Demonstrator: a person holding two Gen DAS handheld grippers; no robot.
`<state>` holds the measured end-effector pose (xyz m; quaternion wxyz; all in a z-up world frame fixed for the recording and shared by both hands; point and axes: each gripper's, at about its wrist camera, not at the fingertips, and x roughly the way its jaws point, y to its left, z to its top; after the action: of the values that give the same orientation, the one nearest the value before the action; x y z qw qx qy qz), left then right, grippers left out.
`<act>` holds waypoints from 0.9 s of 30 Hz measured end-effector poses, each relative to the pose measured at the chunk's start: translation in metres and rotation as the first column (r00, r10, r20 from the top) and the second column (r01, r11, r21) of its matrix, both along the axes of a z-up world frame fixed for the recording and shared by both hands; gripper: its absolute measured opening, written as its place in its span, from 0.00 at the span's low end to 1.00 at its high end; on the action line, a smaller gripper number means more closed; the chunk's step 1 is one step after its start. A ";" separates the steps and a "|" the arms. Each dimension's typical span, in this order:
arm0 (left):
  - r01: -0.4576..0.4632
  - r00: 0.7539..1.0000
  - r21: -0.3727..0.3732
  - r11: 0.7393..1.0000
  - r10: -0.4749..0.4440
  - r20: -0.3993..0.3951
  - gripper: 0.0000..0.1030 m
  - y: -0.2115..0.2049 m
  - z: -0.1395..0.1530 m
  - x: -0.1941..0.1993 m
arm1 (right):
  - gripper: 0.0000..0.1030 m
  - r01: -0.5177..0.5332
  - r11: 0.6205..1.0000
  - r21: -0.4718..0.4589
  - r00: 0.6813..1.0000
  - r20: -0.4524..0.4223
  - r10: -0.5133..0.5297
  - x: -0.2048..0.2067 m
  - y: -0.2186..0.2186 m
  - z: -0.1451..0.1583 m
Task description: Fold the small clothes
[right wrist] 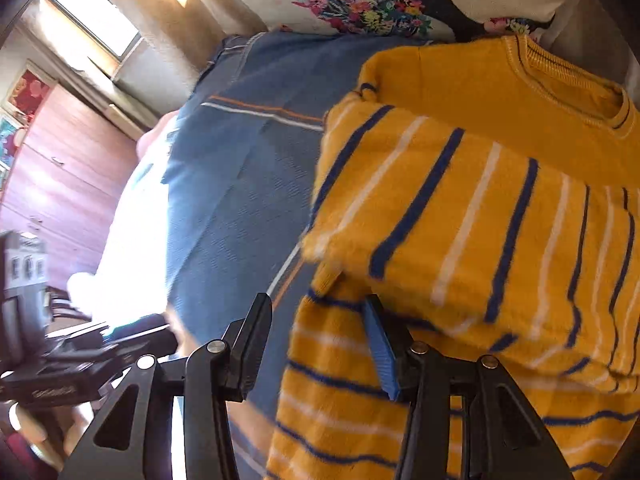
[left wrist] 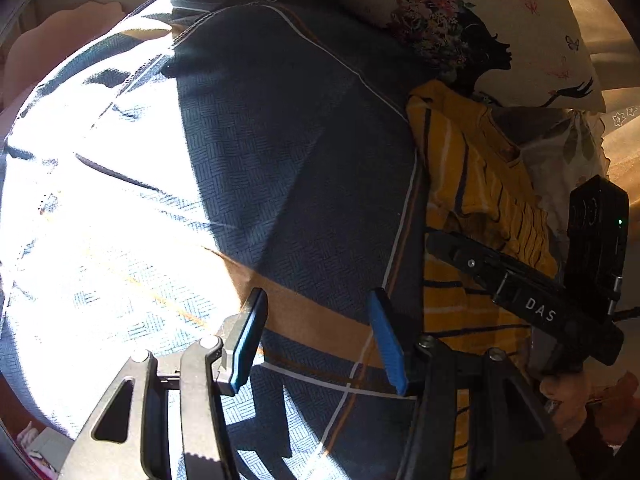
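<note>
Under the left gripper (left wrist: 318,338) lies a blue woven bedspread (left wrist: 280,160) with orange and white bands, and its blue-padded jaws stand apart over that cloth with nothing between them. To the left of those jaws the left wrist view shows a broad patch of glaring sunlight (left wrist: 100,220) on the spread, washed out to white. To the right of the jaws lies the task's garment, a small yellow striped sweater (left wrist: 480,184), partly covered by the right gripper (left wrist: 524,300) seen from outside, a dark body with white lettering held in a hand (left wrist: 560,392). Beyond the sweater rests a floral pillow (left wrist: 500,32) with a dark silhouette print.

From the right wrist view, left of the right gripper (right wrist: 318,344), a wooden wardrobe (right wrist: 60,168) and a bright window (right wrist: 92,12) appear, which the other view does not show, and the left gripper (right wrist: 80,364) sits low at that edge, blurred. The right gripper's jaws are spread and empty: one finger is over the blue spread, the other at the sweater's edge, not pinching it. To the right the sweater fills the picture, a striped sleeve (right wrist: 460,220) folded across the body below the ribbed collar (right wrist: 576,76).
</note>
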<state>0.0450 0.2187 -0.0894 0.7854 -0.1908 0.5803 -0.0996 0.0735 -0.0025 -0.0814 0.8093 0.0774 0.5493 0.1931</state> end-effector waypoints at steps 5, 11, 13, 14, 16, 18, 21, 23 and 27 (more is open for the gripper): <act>-0.071 0.997 0.020 0.997 0.070 0.036 0.50 0.023 0.018 -0.011 | 0.65 -0.014 0.995 0.102 1.000 0.016 0.012 0.018 0.025 0.000; -0.152 0.986 0.034 0.988 0.150 0.072 0.50 0.056 0.035 -0.020 | 0.76 -0.071 0.997 -0.020 0.996 0.050 0.072 0.011 0.053 0.002; -0.152 0.987 0.055 0.987 0.148 0.068 0.50 0.053 0.032 -0.016 | 0.79 -0.098 0.993 -0.060 0.992 0.071 0.102 0.002 0.060 0.002; -0.150 0.987 0.059 0.987 0.146 0.063 0.50 0.061 0.029 -0.012 | 0.79 -0.114 0.991 -0.067 0.990 0.074 0.119 -0.004 0.060 0.002; -0.139 0.989 0.049 0.989 0.136 0.063 0.50 0.049 0.029 -0.007 | 0.79 -0.136 0.990 -0.027 0.988 0.068 0.137 -0.017 0.051 0.004; -0.115 0.991 0.056 0.992 0.111 0.073 0.50 0.028 0.032 -0.001 | 0.79 -0.126 0.992 0.026 0.992 0.031 0.125 -0.032 0.030 0.004; -0.047 0.995 0.063 0.997 0.041 0.094 0.50 -0.019 0.034 -0.005 | 0.76 -0.095 0.993 0.070 0.995 -0.019 0.096 -0.059 -0.011 0.004; 0.005 0.994 0.074 0.997 -0.013 0.109 0.50 -0.045 0.039 -0.002 | 0.76 -0.036 0.996 0.084 0.999 -0.033 0.039 -0.076 -0.052 0.011; 0.101 0.983 0.095 0.990 -0.114 0.144 0.50 -0.096 0.046 0.011 | 0.76 0.248 0.968 0.041 0.968 0.038 -0.250 -0.084 -0.169 0.039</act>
<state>0.0557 0.1229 -0.0434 0.8276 -0.1167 0.5334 -0.1303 -0.0110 -0.1716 -0.0425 0.8372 0.1561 0.5142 0.1015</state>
